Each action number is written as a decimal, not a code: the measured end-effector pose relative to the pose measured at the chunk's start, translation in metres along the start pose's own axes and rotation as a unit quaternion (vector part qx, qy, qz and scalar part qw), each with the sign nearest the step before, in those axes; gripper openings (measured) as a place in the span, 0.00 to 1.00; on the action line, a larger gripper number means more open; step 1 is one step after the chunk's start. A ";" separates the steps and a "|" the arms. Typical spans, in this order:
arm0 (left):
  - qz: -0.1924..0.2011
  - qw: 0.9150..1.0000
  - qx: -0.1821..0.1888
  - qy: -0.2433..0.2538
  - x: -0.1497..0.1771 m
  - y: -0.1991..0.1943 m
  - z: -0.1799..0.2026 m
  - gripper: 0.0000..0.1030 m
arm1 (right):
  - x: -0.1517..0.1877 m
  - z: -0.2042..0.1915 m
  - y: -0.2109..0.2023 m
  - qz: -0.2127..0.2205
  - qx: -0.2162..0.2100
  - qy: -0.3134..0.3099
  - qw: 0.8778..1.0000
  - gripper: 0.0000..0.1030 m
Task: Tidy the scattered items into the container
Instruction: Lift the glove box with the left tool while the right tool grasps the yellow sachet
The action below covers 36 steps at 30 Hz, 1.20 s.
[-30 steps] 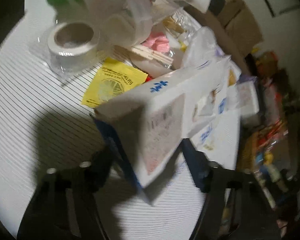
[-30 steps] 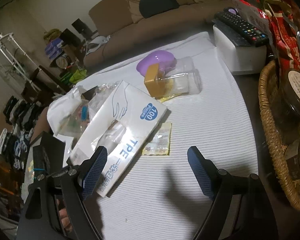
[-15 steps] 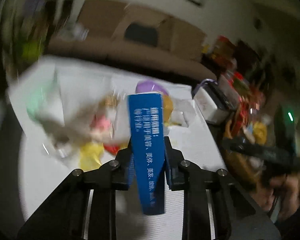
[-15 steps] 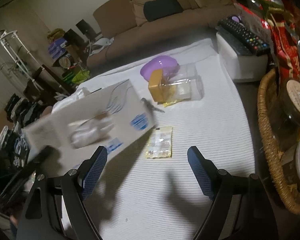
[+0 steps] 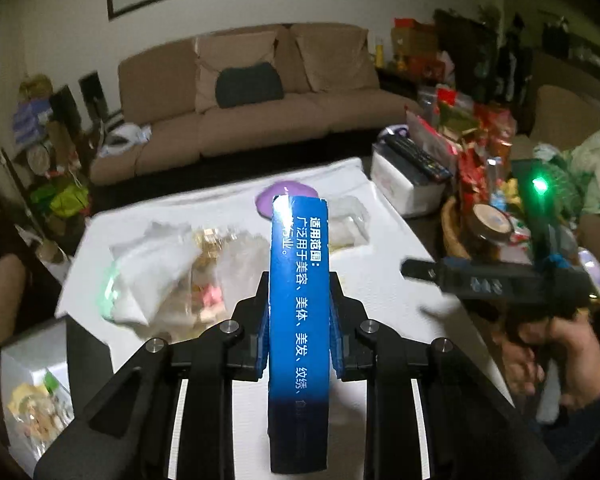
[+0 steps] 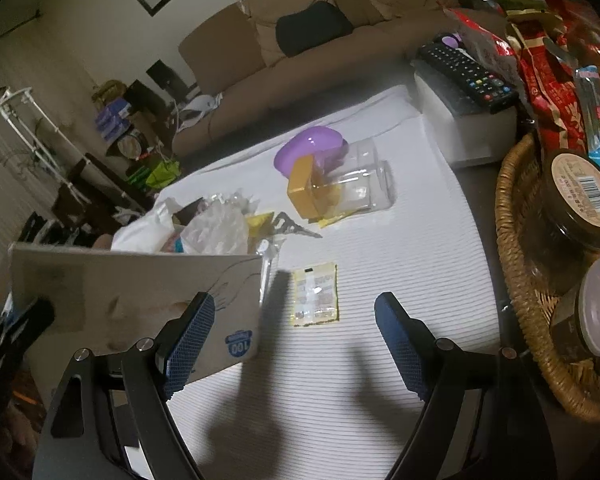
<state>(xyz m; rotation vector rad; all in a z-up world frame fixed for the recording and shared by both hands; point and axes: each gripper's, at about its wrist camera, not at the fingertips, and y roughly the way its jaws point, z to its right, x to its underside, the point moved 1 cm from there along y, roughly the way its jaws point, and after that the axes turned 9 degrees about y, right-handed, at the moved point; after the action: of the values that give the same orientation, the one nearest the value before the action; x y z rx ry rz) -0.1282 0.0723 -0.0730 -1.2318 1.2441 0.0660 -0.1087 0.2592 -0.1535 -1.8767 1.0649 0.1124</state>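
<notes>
Above the white mat (image 6: 380, 280), my left gripper (image 5: 299, 332) clamps the glove box (image 5: 299, 320) edge-on, clear of the cloth. My right gripper (image 6: 296, 344) hangs open, empty. Sachet (image 6: 315, 295), clear jar (image 6: 352, 192) and bag heap (image 5: 172, 268) remain unsorted, so tidying looks barely begun.

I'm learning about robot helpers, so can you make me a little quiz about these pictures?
1. True or false: the left gripper is shut on the glove box.
2. What lies between the right gripper's open fingers: A remote, B small yellow packet, C jar?
3. What colour is the bowl behind the clear jar?

Key: 1 true; 2 B, the packet; 3 purple.
</notes>
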 end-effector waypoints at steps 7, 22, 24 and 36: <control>0.029 0.999 -0.013 -0.015 -0.013 0.045 0.013 0.29 | -0.004 0.011 -0.009 0.007 -0.002 0.022 1.000 0.83; 0.082 0.995 0.000 -0.054 0.020 0.142 0.018 0.17 | -0.014 0.030 -0.016 0.026 0.033 0.021 0.999 0.83; 0.091 0.995 -0.009 -0.040 0.015 0.127 0.016 0.15 | -0.016 0.033 -0.018 0.030 0.041 0.014 0.999 0.83; 0.058 0.995 -0.077 -0.023 -0.013 0.024 -0.041 0.15 | -0.007 0.022 0.097 -0.076 0.068 -0.049 0.994 0.82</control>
<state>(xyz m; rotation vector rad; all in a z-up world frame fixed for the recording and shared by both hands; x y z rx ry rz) -0.1758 0.0596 -0.0721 -1.2814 1.2883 0.2784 -0.1745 0.2628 -0.2289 -1.8022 0.8394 0.0421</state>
